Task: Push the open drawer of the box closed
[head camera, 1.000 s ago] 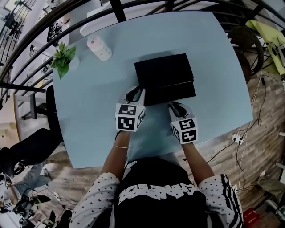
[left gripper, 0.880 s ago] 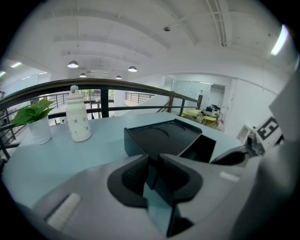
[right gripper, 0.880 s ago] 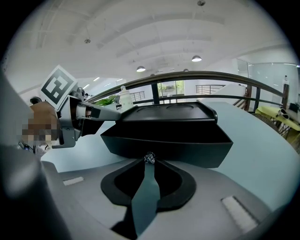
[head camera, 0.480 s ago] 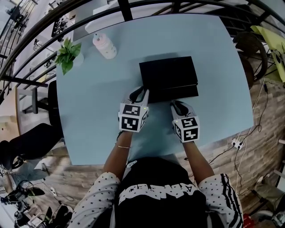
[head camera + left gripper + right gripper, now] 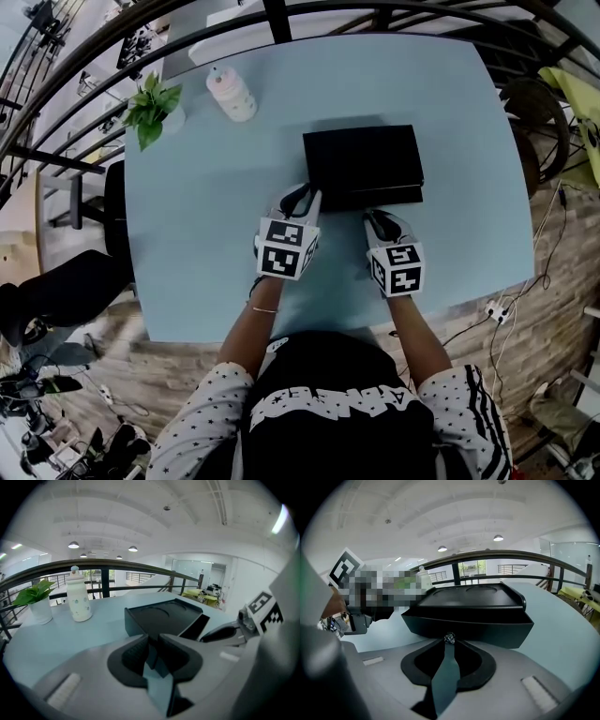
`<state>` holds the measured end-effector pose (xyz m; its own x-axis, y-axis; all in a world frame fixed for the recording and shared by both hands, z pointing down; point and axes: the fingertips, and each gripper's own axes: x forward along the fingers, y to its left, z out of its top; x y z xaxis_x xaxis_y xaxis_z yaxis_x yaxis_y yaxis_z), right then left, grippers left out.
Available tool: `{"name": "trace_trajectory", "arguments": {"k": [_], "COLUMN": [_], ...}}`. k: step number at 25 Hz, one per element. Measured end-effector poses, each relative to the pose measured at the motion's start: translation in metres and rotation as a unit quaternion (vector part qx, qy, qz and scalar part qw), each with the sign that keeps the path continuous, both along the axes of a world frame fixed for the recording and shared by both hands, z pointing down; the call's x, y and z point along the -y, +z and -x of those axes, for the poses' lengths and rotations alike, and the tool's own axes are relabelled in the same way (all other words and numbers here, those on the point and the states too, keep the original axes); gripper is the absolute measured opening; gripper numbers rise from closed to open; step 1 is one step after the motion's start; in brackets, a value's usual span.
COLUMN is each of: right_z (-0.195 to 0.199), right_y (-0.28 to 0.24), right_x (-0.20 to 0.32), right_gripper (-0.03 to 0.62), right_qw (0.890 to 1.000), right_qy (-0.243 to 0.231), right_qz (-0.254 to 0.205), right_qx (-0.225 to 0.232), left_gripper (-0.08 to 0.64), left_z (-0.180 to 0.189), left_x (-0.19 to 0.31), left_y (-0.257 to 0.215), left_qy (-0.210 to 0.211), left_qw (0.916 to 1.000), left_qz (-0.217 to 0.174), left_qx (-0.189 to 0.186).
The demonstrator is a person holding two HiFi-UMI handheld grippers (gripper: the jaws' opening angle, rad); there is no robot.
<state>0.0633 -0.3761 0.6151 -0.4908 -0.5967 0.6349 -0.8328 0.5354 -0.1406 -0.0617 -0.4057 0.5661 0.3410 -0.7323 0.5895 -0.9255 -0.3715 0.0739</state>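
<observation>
The black box point(image 5: 361, 155) sits in the middle of the pale blue table point(image 5: 216, 206), and its drawer point(image 5: 380, 197) pokes out of the near side by only a narrow strip, so the job looks almost done. The right gripper point(image 5: 375, 218) is at the drawer front, right of the middle. Its jaws are pressed together to a point just at a small shiny knob point(image 5: 449, 638). Whether they nip the knob or only rest against it I cannot tell. The left gripper point(image 5: 307, 197) has its jaws drawn together too, or as good as, with nothing between them. Its tip lies at the near left corner of the box, but contact is not clear from any view. To finish well, I would push the drawer straight toward the far side along its slide, keeping the right gripper low and square on the front rather than angled down onto it. A push to one side would likely twist the drawer and make it bind. The table top looks smooth and the box looks light, so the whole box may slide away instead of the drawer going in. A slow, even push, with the left gripper pressing the same way on its corner so both ends travel together, should guard against that. Stop once the front sits flush with the box wall. The bottle point(image 5: 232, 94) and the small plant point(image 5: 155, 103) stand well apart at the far left, out of the way.
</observation>
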Motion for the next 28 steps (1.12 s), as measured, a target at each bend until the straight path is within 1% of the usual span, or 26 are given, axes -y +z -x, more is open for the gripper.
{"name": "trace_trajectory", "arguments": {"k": [28], "right_z": [0.006], "right_y": [0.001], "right_x": [0.025], "right_gripper": [0.072], "right_qw": [1.000], "right_qy": [-0.002], "right_qz": [-0.002], "right_qx": [0.003], "left_gripper": [0.000], "left_z": [0.001], "left_x": [0.000], "left_y": [0.001], "left_qy": [-0.002], "left_qw": [1.0000], "left_qz": [0.002], "left_qx": [0.000]}}
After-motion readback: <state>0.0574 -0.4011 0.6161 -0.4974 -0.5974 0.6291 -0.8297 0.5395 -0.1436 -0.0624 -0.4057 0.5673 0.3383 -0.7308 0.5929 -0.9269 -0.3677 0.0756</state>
